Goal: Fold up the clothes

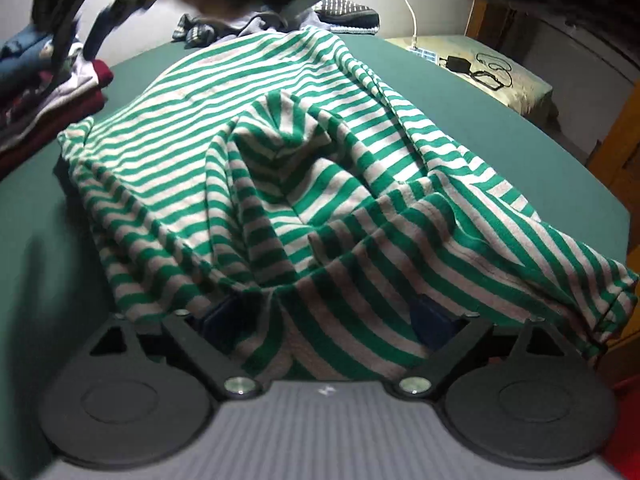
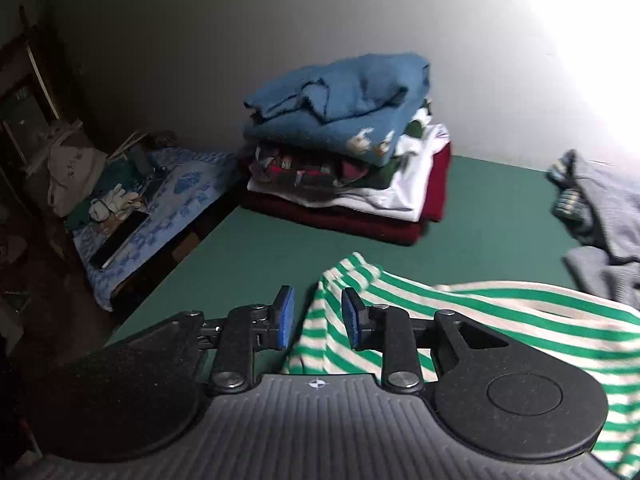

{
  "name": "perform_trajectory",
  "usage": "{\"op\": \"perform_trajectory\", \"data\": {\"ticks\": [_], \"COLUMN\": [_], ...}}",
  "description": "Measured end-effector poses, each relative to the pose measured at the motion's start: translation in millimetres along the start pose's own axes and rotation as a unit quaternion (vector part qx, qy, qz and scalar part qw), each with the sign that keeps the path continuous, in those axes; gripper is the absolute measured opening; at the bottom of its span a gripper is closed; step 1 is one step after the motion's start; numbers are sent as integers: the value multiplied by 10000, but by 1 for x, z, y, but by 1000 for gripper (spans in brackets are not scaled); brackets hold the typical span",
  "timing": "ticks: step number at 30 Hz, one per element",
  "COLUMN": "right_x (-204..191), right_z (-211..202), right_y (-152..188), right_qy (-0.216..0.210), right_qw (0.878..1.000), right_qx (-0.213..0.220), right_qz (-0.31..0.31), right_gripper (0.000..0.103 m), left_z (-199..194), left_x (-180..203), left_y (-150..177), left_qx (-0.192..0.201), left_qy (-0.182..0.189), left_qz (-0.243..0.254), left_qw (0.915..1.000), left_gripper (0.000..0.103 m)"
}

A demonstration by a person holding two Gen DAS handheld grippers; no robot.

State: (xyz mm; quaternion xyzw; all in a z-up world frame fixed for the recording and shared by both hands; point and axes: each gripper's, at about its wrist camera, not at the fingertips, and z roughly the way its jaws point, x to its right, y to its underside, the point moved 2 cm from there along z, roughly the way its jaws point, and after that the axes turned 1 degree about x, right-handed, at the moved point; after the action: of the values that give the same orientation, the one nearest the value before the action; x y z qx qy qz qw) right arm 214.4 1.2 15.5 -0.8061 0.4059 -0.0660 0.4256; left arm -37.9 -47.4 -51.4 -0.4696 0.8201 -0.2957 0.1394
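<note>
The striped shirt [image 1: 280,168] is being spread crumpled on the green surface [image 1: 460,92]. The left gripper [image 1: 324,312] is being held released, its spread fingers draped by the hem; the long axis is running directly ahead. The right gripper [image 2: 316,320] is being held unclenched around a corner. No legible writing is being shown.

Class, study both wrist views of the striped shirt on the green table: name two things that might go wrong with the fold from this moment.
1. The striped shirt lies bunched, with a raised peak mid-body; folding now would likely trap those wrinkles.
2. The right gripper stands open with a shirt edge between its pads, unpinched, so closing carelessly may miss it or catch several layers.
3. Cloth drapes over the left gripper, hiding its fingers, so a snag is possible.
</note>
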Motion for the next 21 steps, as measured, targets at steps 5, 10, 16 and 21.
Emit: {"op": "perform_trajectory", "data": {"ticks": [5, 10, 16, 21], "right_x": [-11, -8, 9, 43], "right_z": [56, 80, 42, 14], "right_y": [5, 9, 2, 7], "right_qy": [269, 691, 667, 1018], "right_qw": [9995, 9967, 9974, 9932], "right_qx": [-165, -421, 84, 311], "right_qz": [-25, -121, 264, 466], "right_gripper": [28, 13, 3, 3], "left_z": [2, 4, 5, 4], "left_x": [6, 8, 6, 6], "left_y": [3, 7, 9, 11], "left_qx": [148, 182, 255, 339], "left_qy": [33, 178, 319, 452], "left_qz": [60, 224, 293, 405], "left_qw": [9999, 9994, 9987, 9976], "left_gripper": [98, 101, 101, 101]}}
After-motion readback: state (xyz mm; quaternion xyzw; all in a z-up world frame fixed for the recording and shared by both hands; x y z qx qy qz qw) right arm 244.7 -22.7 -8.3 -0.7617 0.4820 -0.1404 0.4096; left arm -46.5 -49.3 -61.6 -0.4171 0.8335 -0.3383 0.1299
